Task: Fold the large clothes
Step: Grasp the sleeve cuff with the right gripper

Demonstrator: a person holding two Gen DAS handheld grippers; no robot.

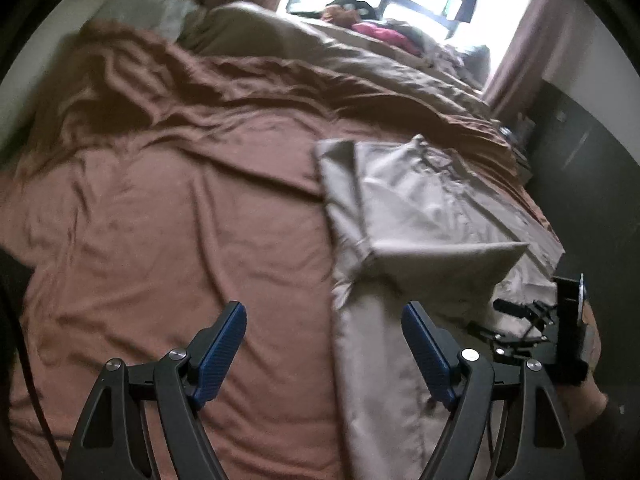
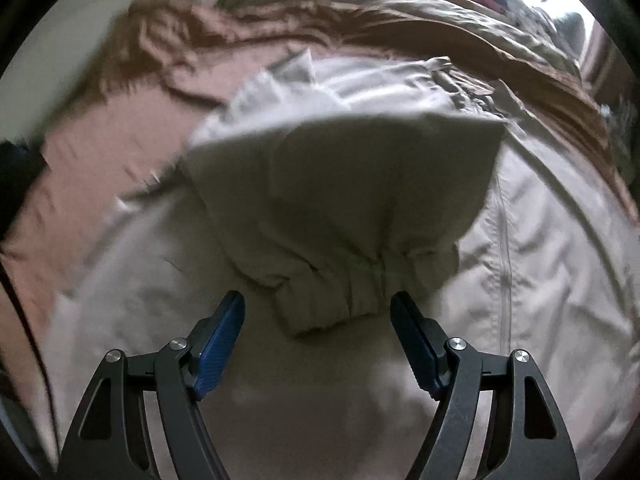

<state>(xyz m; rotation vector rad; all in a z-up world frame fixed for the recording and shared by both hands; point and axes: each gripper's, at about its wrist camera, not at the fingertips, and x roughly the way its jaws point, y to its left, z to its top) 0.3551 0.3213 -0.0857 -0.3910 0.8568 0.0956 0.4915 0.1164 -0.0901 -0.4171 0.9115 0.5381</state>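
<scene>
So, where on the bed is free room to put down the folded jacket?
The brown sheet left of the jacket is bare up to the rumpled blanket. The far corner by the window holds clothes.

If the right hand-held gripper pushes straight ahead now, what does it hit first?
Most likely the elastic sleeve cuff of the beige jacket, lying between the open fingers of the right hand-held gripper. Blur leaves depth unclear.

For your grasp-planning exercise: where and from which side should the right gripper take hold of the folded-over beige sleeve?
Grip the sleeve at its gathered elastic cuff, approaching from the near edge. The cuff points toward the open right gripper and sits raised above the jacket.
</scene>
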